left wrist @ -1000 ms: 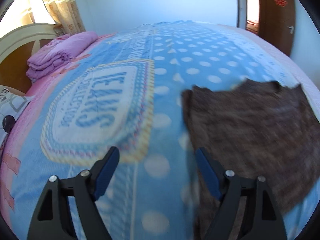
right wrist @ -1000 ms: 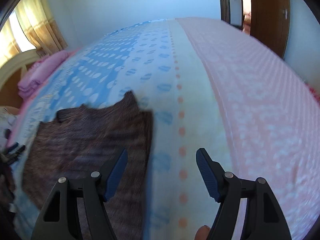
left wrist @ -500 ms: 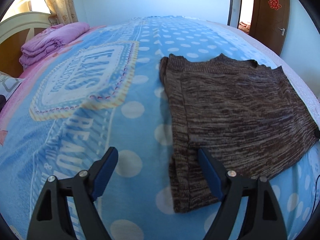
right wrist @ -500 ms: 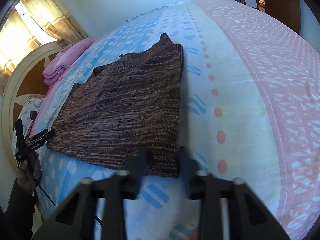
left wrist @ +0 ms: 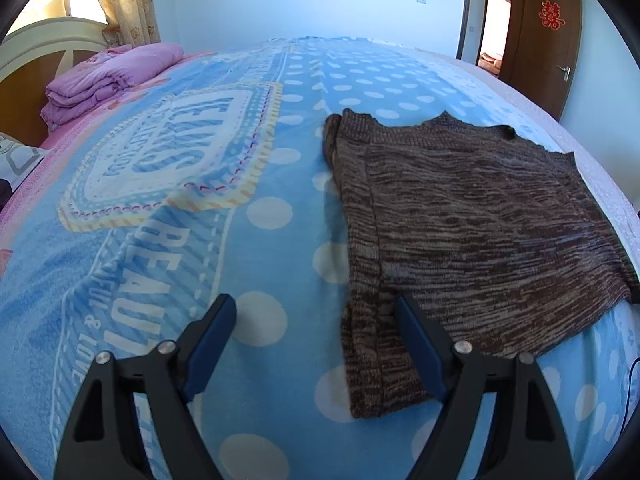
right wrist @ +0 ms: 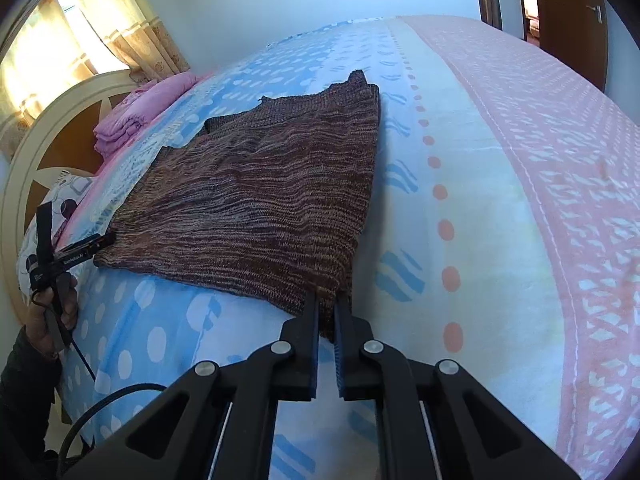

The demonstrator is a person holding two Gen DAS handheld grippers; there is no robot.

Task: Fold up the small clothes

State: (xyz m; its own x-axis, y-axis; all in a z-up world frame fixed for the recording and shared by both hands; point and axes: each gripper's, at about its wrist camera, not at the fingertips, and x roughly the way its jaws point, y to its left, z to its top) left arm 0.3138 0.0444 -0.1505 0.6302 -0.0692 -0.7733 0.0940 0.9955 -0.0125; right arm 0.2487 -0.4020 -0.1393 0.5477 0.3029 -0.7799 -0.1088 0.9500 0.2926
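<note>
A brown knitted sweater [left wrist: 472,216] lies flat on the blue dotted bedspread [left wrist: 256,248]; it also shows in the right wrist view [right wrist: 260,204]. My left gripper [left wrist: 316,316] is open and empty, its jaws straddling the sweater's near left hem corner, the right finger [left wrist: 416,340] over the fabric. My right gripper [right wrist: 326,300] is shut on the sweater's near right hem corner. The left gripper also shows in the right wrist view [right wrist: 100,242] at the sweater's other near corner, held by a hand [right wrist: 56,304].
A folded pink quilt [left wrist: 108,76] lies by the headboard [right wrist: 52,136] at the far left. A patterned pillow [right wrist: 60,204] sits below it. A pink patterned strip [right wrist: 560,168] of bedding runs along the right. A brown door [left wrist: 540,36] stands at the far right.
Both grippers have pulled back toward the sweater's near hem. My right gripper has closed from open onto the hem corner. The left gripper stays open.
</note>
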